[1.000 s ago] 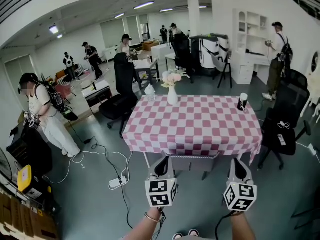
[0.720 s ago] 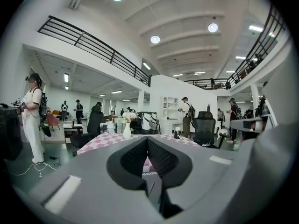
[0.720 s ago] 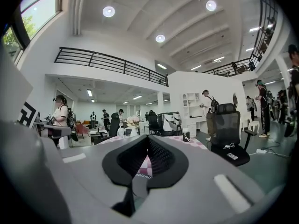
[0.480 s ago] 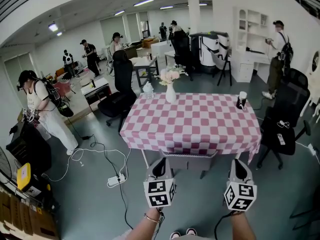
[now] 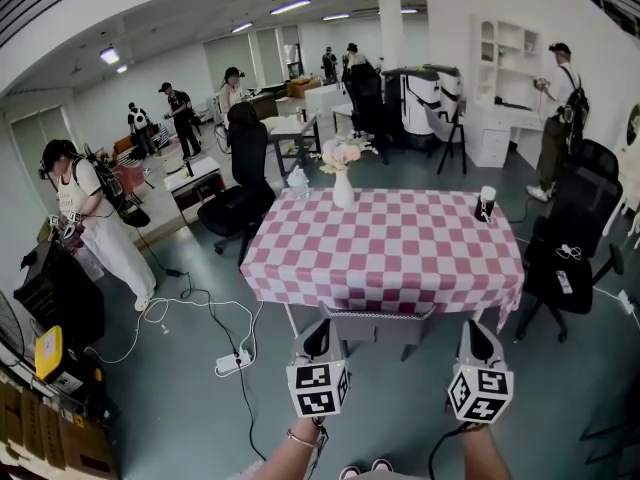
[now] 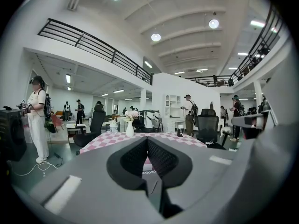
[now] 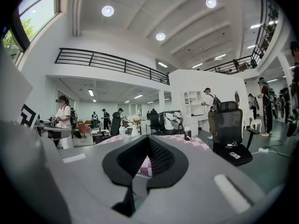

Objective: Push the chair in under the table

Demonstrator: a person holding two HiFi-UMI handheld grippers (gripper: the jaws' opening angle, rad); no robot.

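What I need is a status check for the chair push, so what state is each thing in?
Left tool: shut, empty.
Right tool: shut, empty.
Chair: tucked under the table, back showing at the near edge.
Table: covered by a checked cloth.
Vase: upright, holding flowers.
Cup: upright.

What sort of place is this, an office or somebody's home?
Probably a big open workspace or lab, not a home: a table with a pink checked cloth stands on bare floor beside a black office chair, and a person in white wears a backpack, as others seem to.
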